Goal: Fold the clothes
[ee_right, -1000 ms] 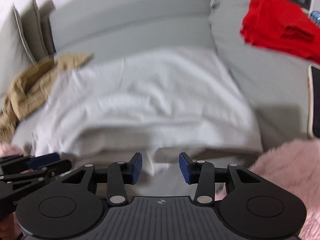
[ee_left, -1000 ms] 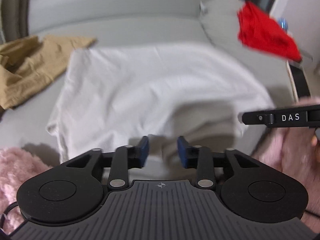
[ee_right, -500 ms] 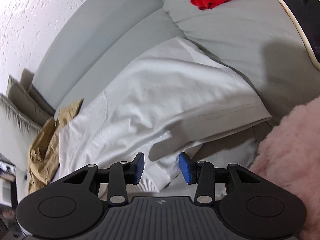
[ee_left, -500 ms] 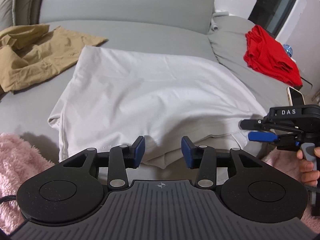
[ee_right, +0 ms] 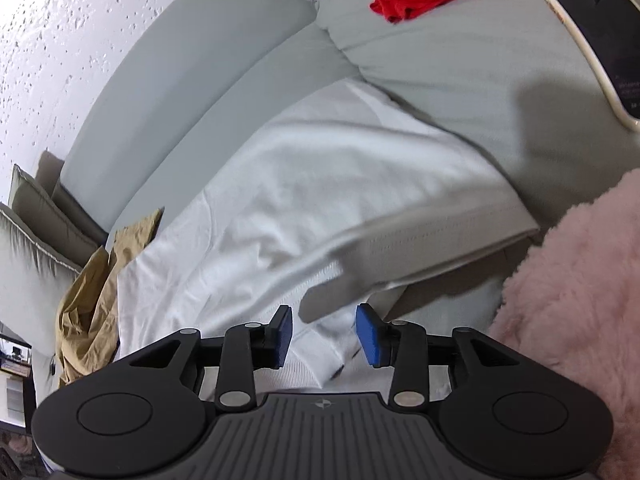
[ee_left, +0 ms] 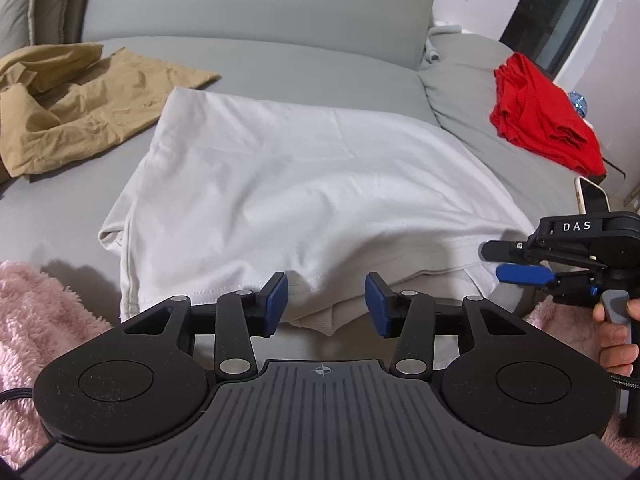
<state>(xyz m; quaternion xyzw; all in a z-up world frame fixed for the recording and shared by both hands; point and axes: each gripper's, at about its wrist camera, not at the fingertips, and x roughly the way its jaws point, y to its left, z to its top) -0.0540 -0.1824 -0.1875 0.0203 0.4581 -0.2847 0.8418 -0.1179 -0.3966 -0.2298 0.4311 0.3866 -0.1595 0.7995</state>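
Observation:
A white shirt (ee_left: 300, 184) lies folded flat on the grey sofa seat (ee_left: 280, 68). My left gripper (ee_left: 326, 306) hovers over the shirt's near hem. Its jaws are opening, and the hem lies below the blue pads (ee_left: 276, 300) without being pinched. In the left wrist view my right gripper (ee_left: 494, 261) sits at the shirt's near right corner, held by a hand (ee_left: 616, 340). In its own view the right gripper (ee_right: 324, 334) stands open, rolled to one side, over a ribbed edge of the shirt (ee_right: 320, 184). Nothing is gripped.
A crumpled tan garment (ee_left: 72, 108) lies at the back left of the seat. A folded red garment (ee_left: 540, 120) rests on the right cushion, with a phone (ee_left: 592, 196) near it. Pink fluffy fabric (ee_left: 40, 320) borders the near edge on both sides.
The right gripper has rolled and dropped towards the shirt's near right corner, tilting its view. The left gripper's jaws stand a little wider. The shirt has settled flat.

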